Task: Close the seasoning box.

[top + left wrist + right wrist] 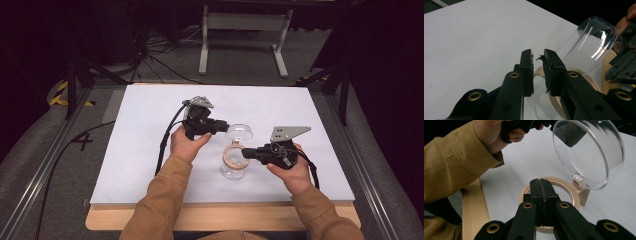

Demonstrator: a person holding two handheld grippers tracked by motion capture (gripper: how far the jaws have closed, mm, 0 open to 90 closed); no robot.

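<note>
Jar (233, 167), clear, light and likely slippery, stands mid-table, its beige rim (549, 185) pinched by the right gripper (543, 185), clenched on that stiff ring, while the left gripper (537, 58), slightly parted, grips the hinged clear lid (589, 152) open.

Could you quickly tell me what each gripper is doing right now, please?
Left gripper: nearly shut on the rim of the jar's clear hinged lid, holding it open.
Right gripper: shut on the rim of the jar's beige collar.
</note>
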